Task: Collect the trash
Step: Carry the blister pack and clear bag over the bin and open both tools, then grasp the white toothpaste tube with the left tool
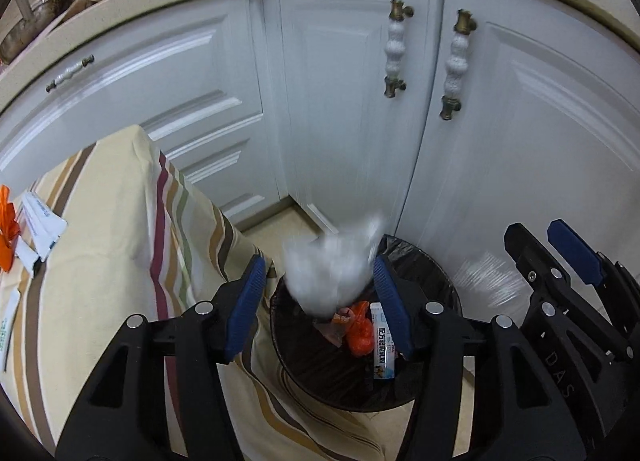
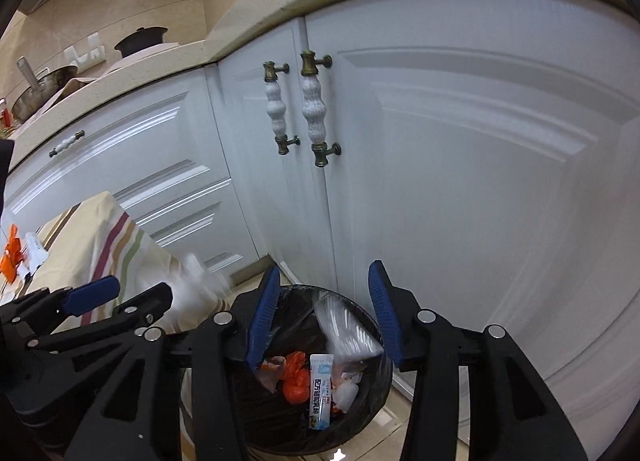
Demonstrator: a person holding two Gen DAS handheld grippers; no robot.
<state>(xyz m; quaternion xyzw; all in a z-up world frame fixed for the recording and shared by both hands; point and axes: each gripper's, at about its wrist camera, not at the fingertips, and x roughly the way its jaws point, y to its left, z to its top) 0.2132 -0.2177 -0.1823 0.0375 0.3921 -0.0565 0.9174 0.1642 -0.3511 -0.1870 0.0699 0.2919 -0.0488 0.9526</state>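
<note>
A black-lined round trash bin stands on the floor by white cabinets; it also shows in the right wrist view. It holds an orange wrapper, a white sachet and clear plastic. My left gripper is open above the bin, and a blurred white crumpled wad is in the air between its fingers. My right gripper is open over the bin, with a blurred clear plastic piece just below it. More trash, an orange wrapper and white sachets, lies on the striped tablecloth.
A table with a striped cream cloth stands left of the bin, its drape touching the bin's side. White cabinet doors with ceramic handles stand right behind the bin. Pots sit on the countertop above.
</note>
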